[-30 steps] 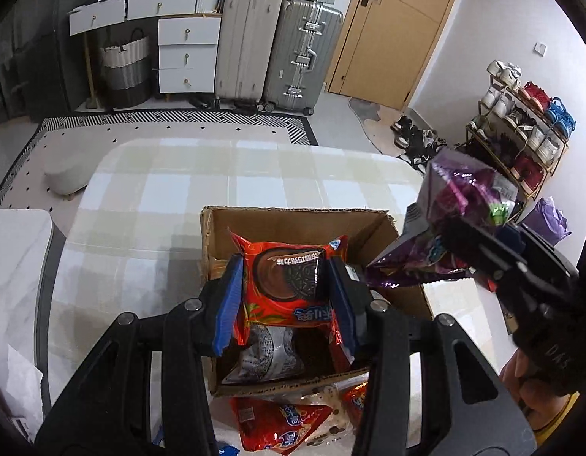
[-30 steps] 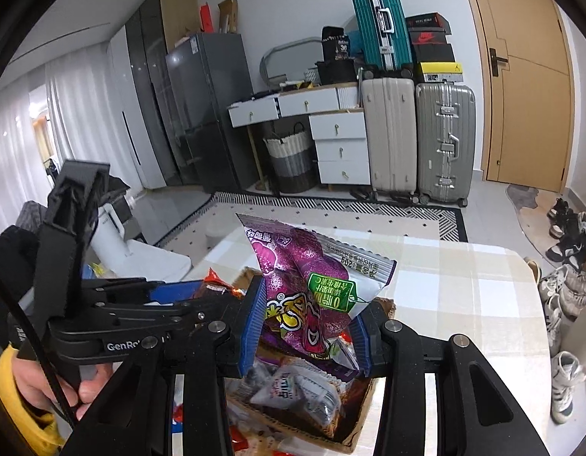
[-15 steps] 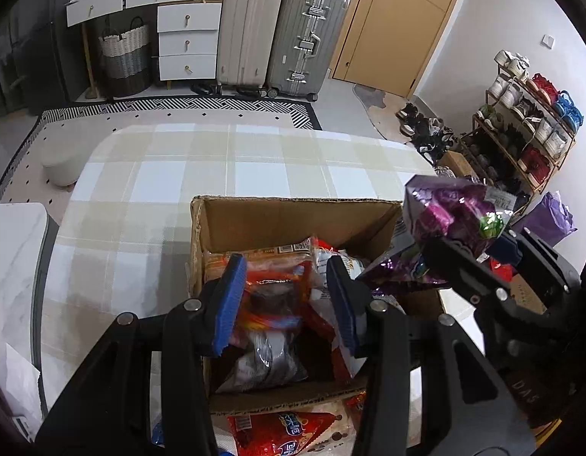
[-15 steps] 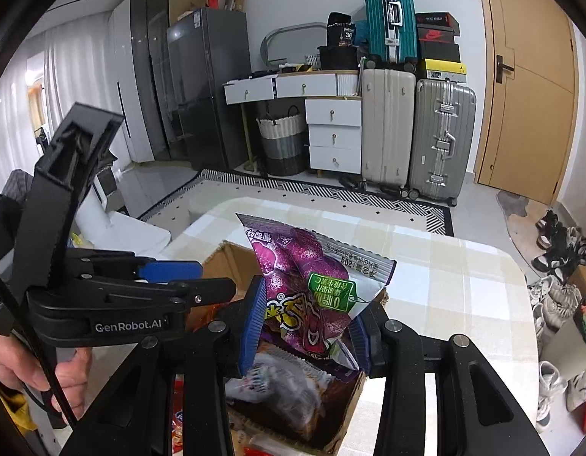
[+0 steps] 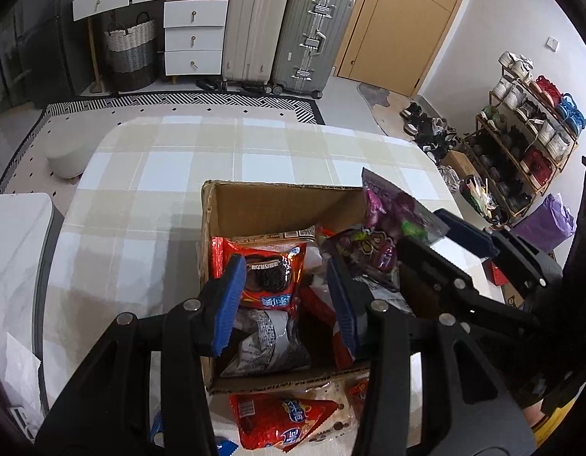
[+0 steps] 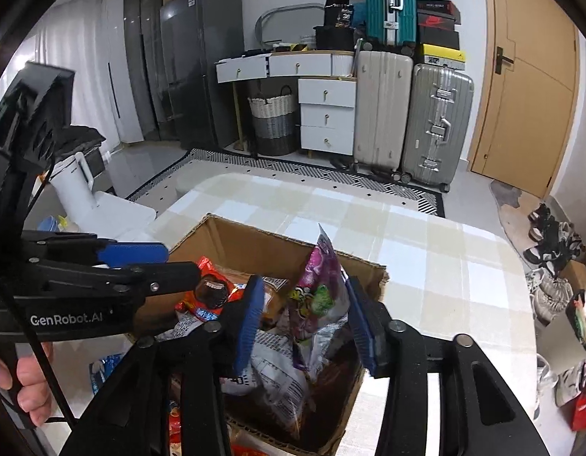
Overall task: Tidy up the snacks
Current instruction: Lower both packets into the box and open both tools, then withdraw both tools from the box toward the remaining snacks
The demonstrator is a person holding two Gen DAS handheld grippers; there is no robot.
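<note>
Your right gripper (image 6: 304, 319) has its jaws opening around the purple snack bag (image 6: 317, 296), which stands upright between the blue pads at the far right corner of the cardboard box (image 6: 255, 239); a gap shows on both sides, so the pads no longer press it. Your left gripper (image 5: 285, 300) has its jaws set narrowly either side of the red cookie packet (image 5: 268, 277), low inside the box along its left wall. The left pad looks to touch the packet's edge, but you cannot tell from either view whether the pinch is firm.

The step in hand looks like dropping both snacks into the box. Next, you probably need to let the red packet go, then lift both grippers straight up so the pads do not drag the bags back out.

Under them lie silver-wrapped packets, crowding the box floor. Another red packet (image 5: 289, 421) waits on the bench just outside the box's near wall, likely your next pick.

The bench (image 5: 148, 205) wears a pale checked cloth, bare beyond the box. Behind it stand suitcases (image 5: 285, 30), white drawers, a woven basket and a wooden door; a shoe rack (image 5: 532, 121) lines the right wall.
</note>
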